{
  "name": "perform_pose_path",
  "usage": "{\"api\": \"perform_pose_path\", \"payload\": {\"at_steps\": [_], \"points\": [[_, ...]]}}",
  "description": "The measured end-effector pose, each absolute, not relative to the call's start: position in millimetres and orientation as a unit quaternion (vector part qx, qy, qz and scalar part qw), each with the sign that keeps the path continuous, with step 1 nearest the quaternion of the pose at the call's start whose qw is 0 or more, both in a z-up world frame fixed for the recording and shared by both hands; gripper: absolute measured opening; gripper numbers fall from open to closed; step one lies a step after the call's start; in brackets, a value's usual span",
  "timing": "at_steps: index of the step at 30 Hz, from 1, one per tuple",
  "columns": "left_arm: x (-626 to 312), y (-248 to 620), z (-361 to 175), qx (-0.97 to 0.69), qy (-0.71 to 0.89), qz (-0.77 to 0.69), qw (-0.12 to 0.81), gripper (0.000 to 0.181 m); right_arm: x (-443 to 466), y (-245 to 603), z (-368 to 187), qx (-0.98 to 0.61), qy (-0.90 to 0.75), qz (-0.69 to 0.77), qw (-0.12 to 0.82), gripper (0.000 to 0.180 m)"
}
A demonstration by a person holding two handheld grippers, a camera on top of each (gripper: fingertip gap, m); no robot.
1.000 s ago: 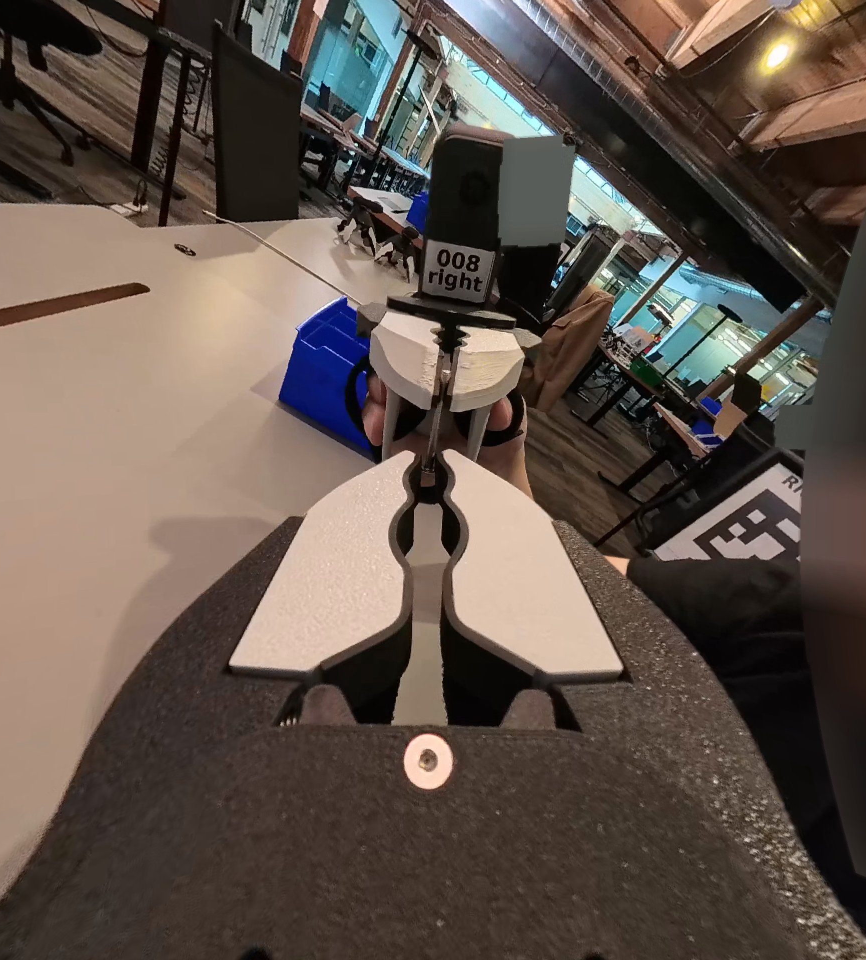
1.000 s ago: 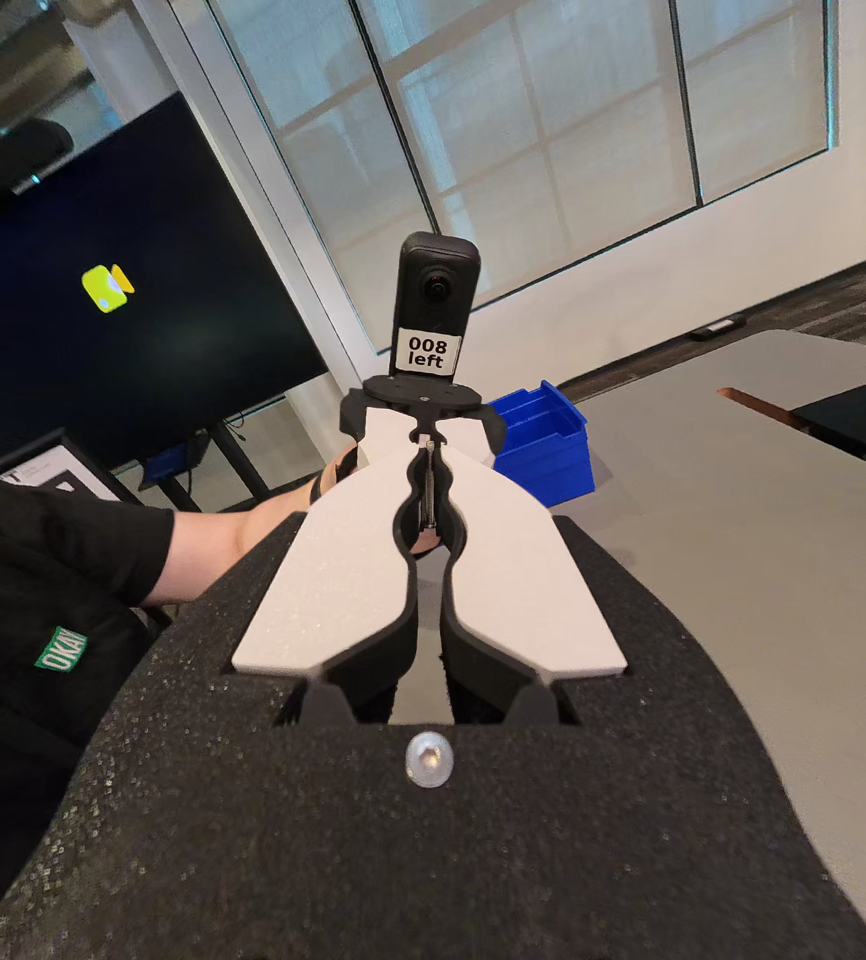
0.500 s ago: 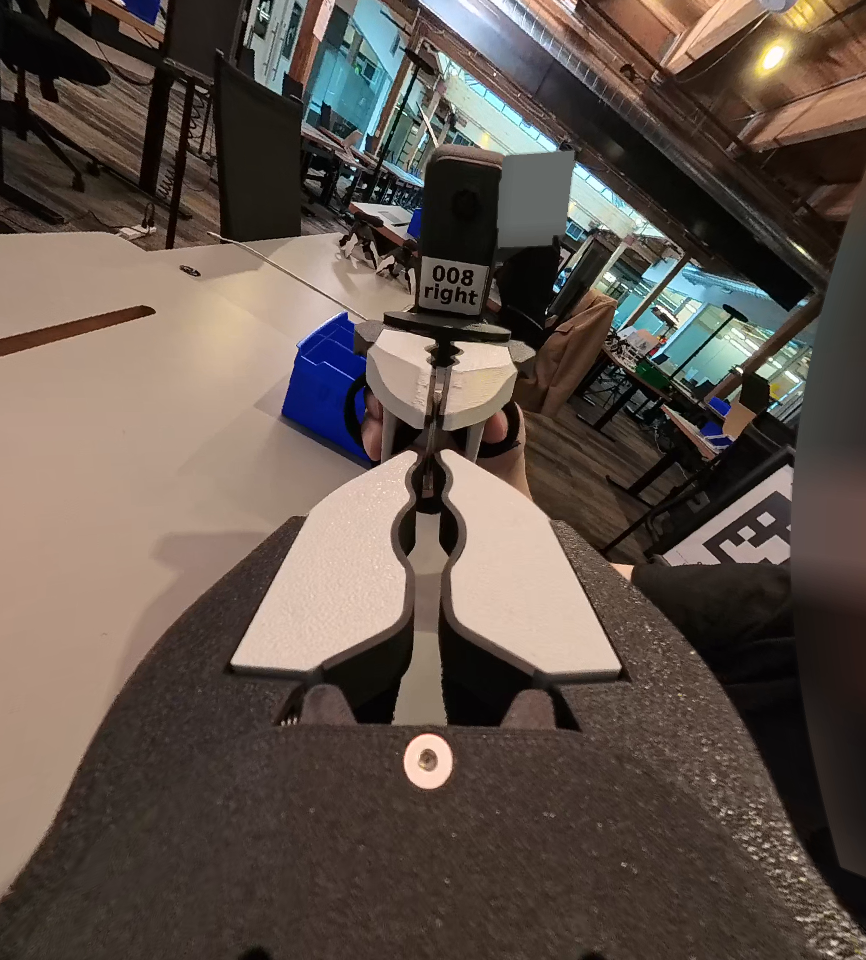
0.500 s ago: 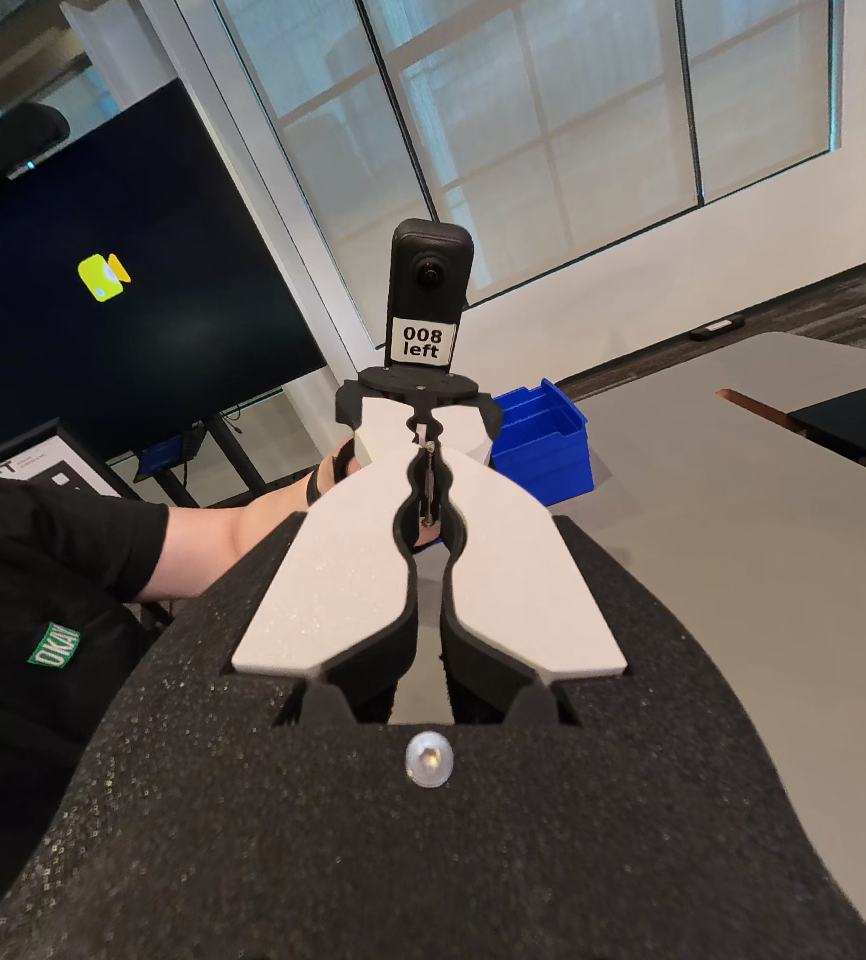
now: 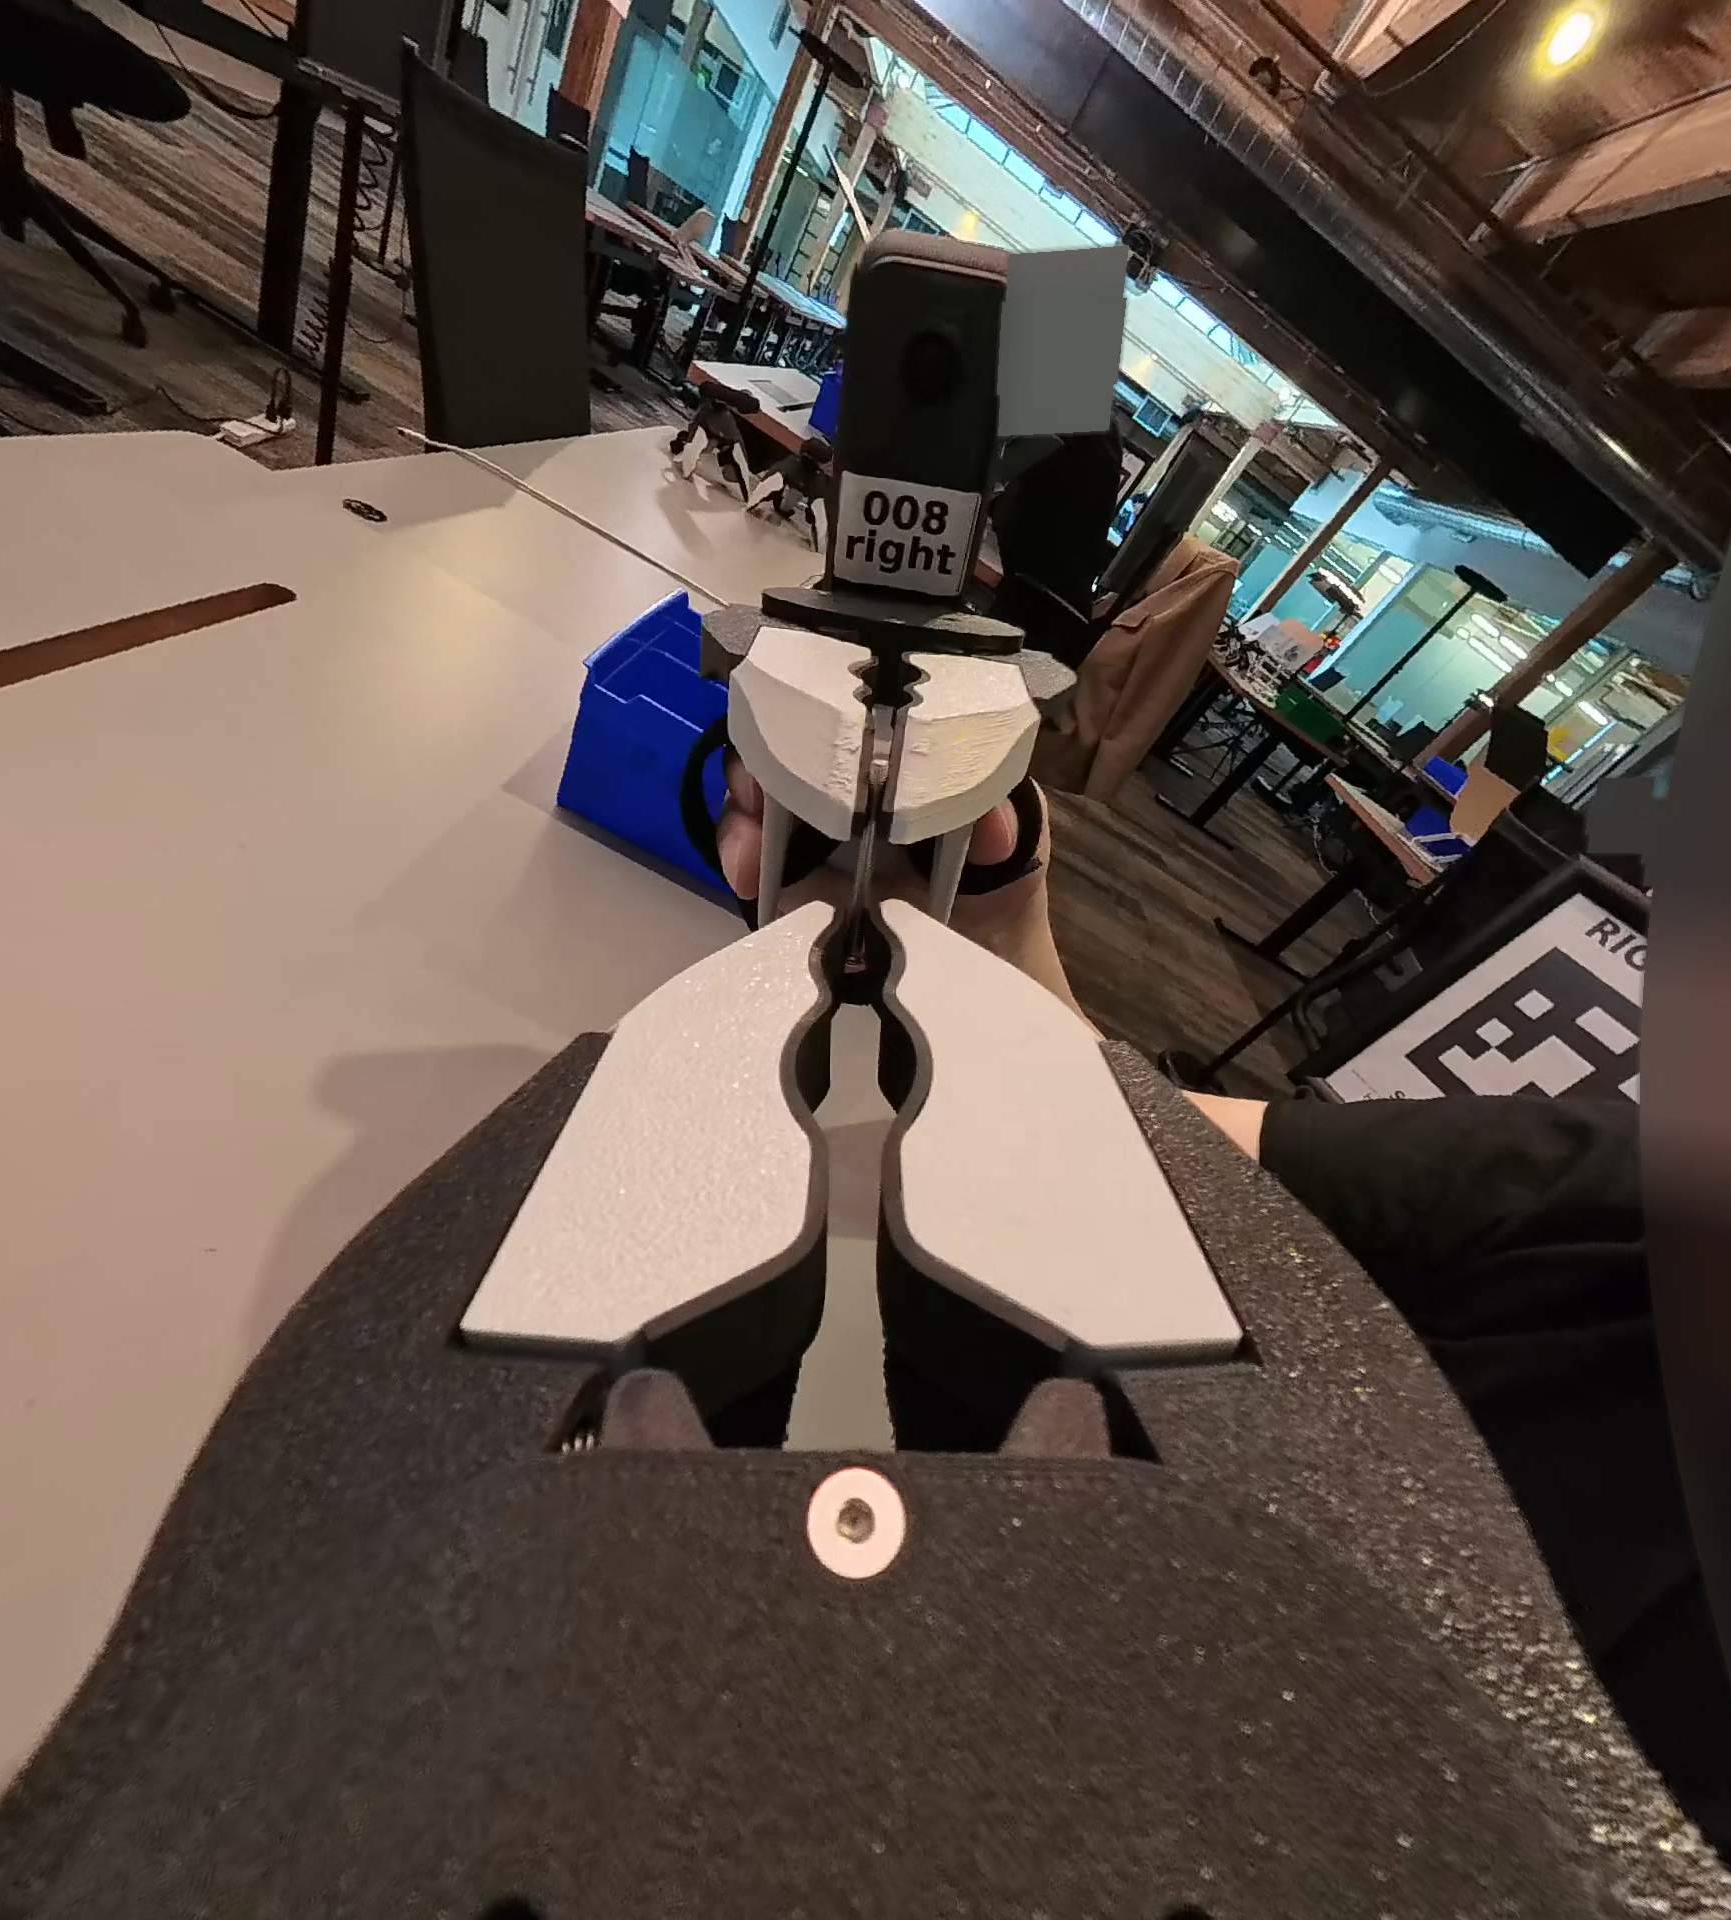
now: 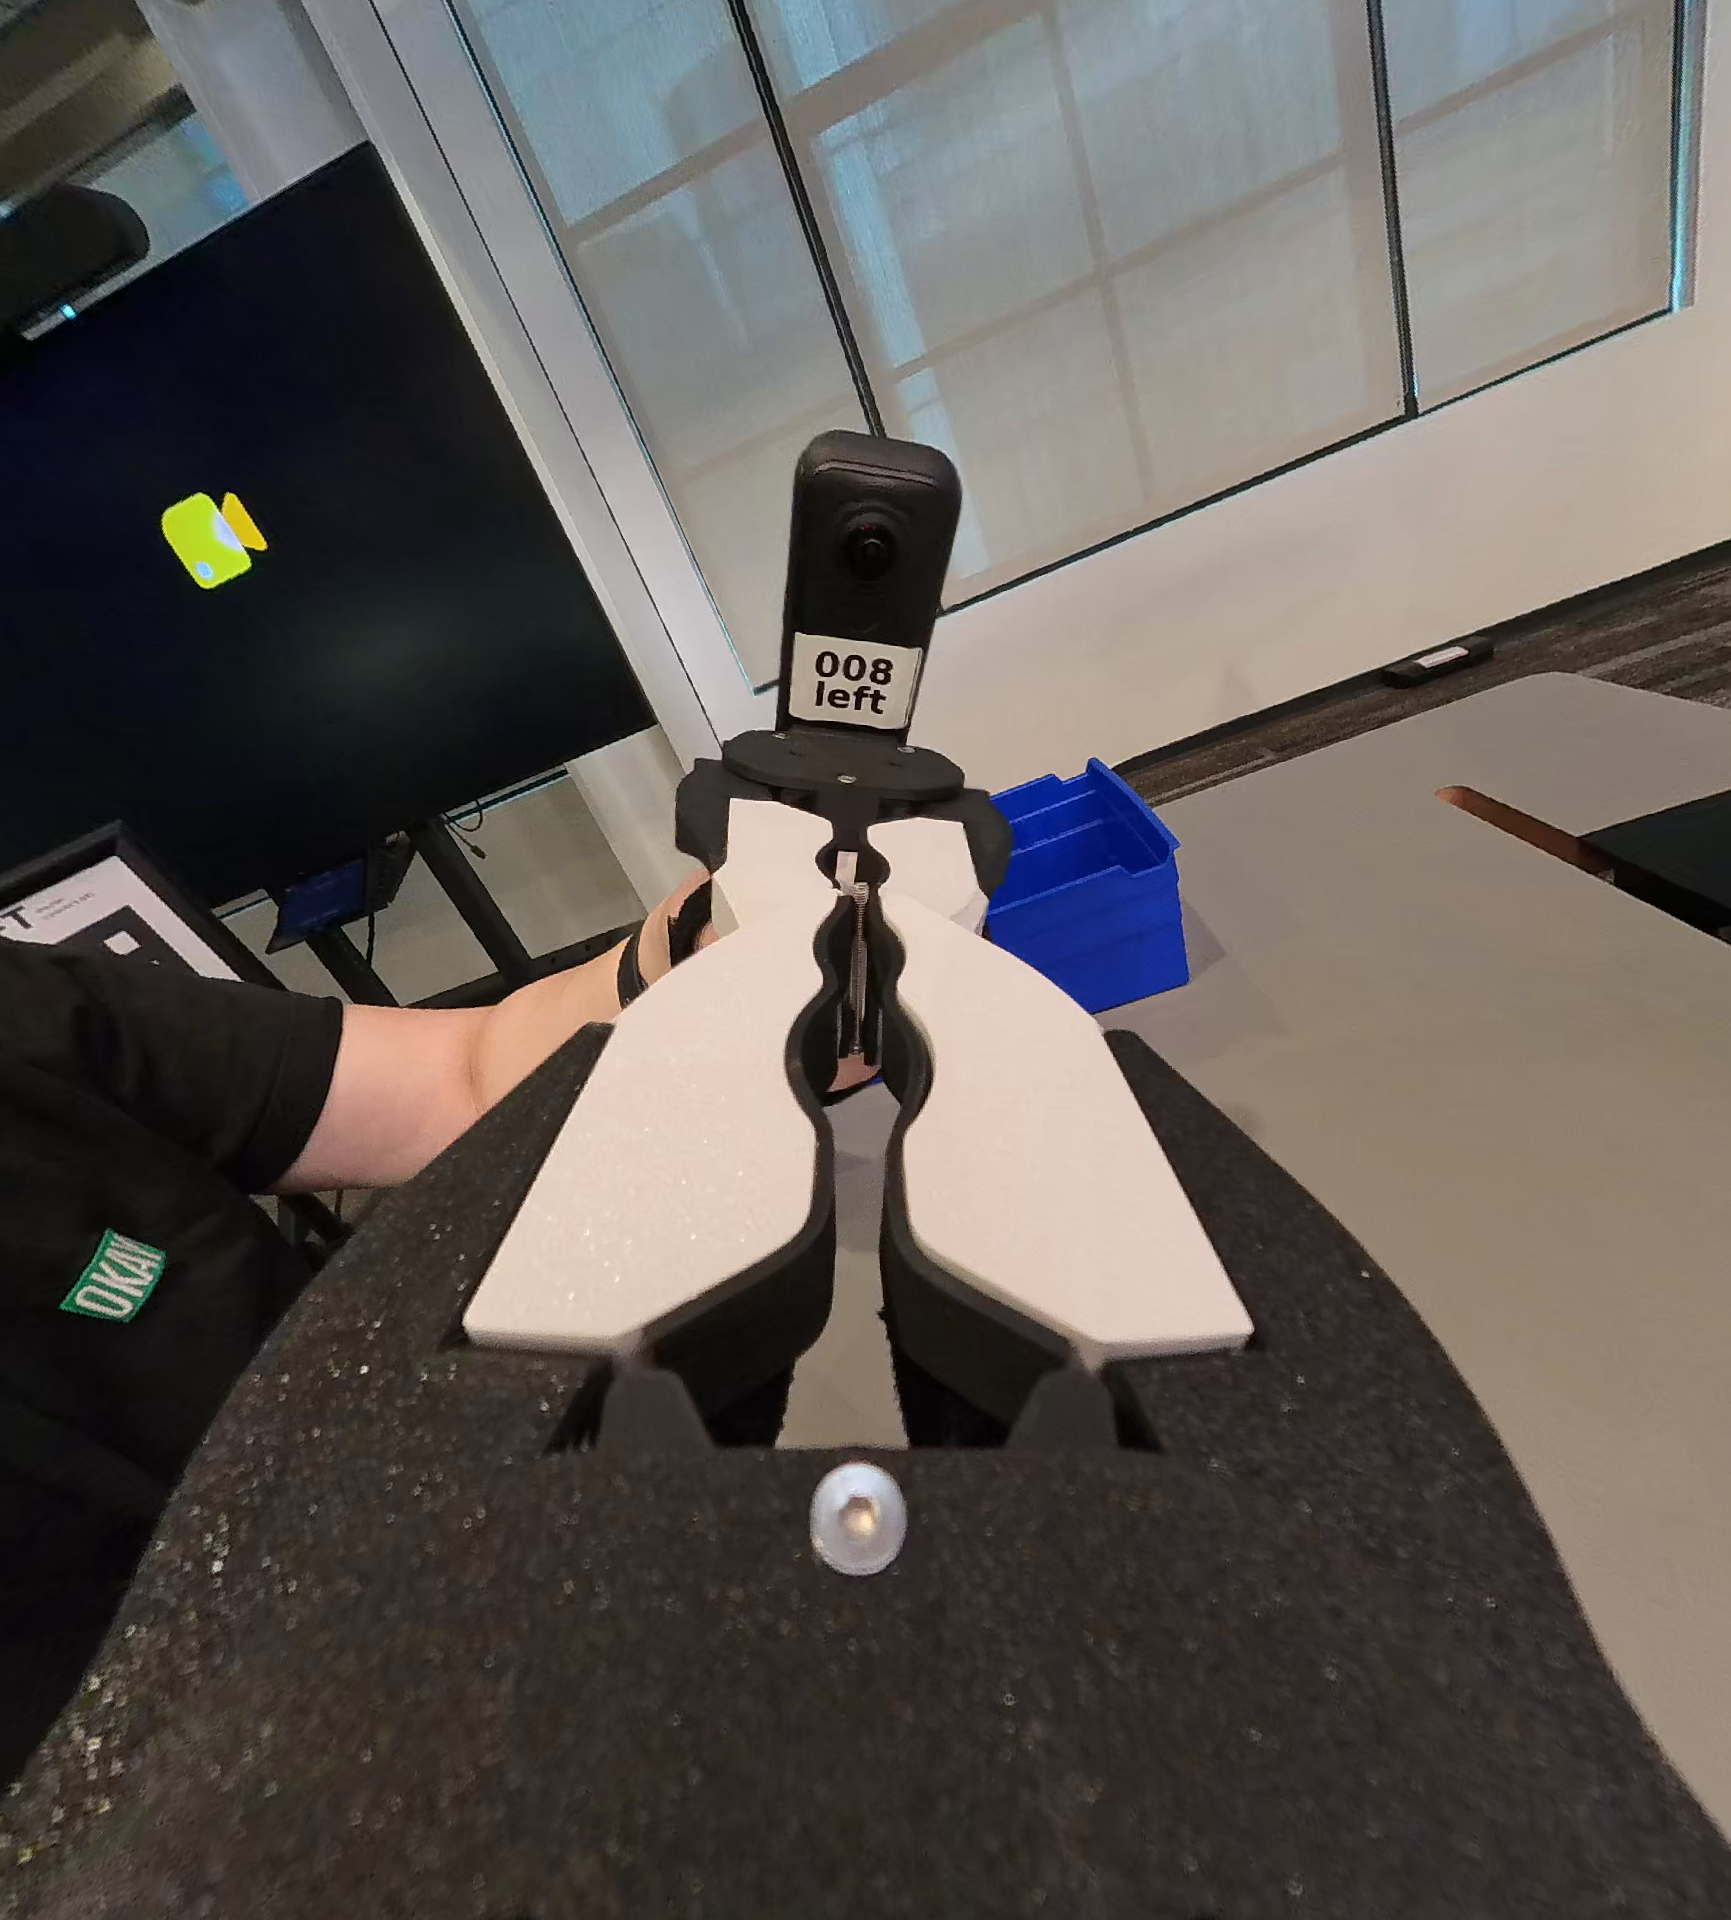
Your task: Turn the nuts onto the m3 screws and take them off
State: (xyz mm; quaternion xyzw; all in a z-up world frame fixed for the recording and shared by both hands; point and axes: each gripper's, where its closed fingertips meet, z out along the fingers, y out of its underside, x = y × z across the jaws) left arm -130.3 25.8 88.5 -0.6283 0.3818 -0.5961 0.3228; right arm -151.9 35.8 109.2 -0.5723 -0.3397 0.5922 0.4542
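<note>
1. Left wrist view: your left gripper (image 5: 856, 920) had its fingers pinched on the screw (image 5: 866, 847) – tip to tip with the right gripper (image 5: 876, 821), above the counter (image 5: 217, 883).
2. Right wrist view: your right gripper (image 6: 856, 914) was clamped along the same screw (image 6: 856, 971) – blue bin (image 6: 1084, 914) just behind.

The bench (image 5: 165, 831) is pale grey, with a narrow brown slot (image 5: 102, 644) near its far left edge. A blue bin (image 6: 1089, 904) stands at its near edge. Behind it is a dark wooden floor (image 5: 217, 260), a black chair (image 5: 61, 114) and rows of desks (image 5: 1360, 769) in a long hall. A round lamp (image 5: 1567, 36) glows among the ceiling beams. On the other side, a white wall holds large frosted windows (image 6: 1152, 260). A dark screen (image 6: 217, 582) on a stand is to their left, with a yellow icon on it.
</note>
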Motion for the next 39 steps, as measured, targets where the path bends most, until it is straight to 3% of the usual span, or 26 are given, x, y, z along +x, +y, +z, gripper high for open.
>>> {"api": "perform_pose_path", "payload": {"at_steps": [24, 28, 32, 35, 39], "points": [[-136.2, 20.9, 87.3, -0.615, 0.422, -0.57, 0.344, 0.001, -156.1, 31.2, 109.4, -0.562, -0.369, 0.569, 0.473, 0.002], [-140.8, 21.8, 90.2, -0.607, 0.415, -0.575, 0.359, 0.001, -153.9, 30.6, 114.5, -0.553, -0.379, 0.549, 0.499, 0.018], [-155.2, 24.4, 91.1, -0.608, 0.404, -0.574, 0.371, 0.001, -148.7, 24.7, 118.2, -0.536, -0.399, 0.543, 0.509, 0.016], [-176.8, 27.7, 89.6, -0.623, 0.407, -0.532, 0.403, 0.002, -151.2, 42.5, 86.5, -0.573, -0.423, 0.477, 0.515, 0.01], [-215.8, 27.0, 90.9, -0.639, 0.399, -0.483, 0.447, 0.001, -187.5, 48.3, -2.8, -0.599, -0.538, 0.376, 0.459, 0.009]]}}
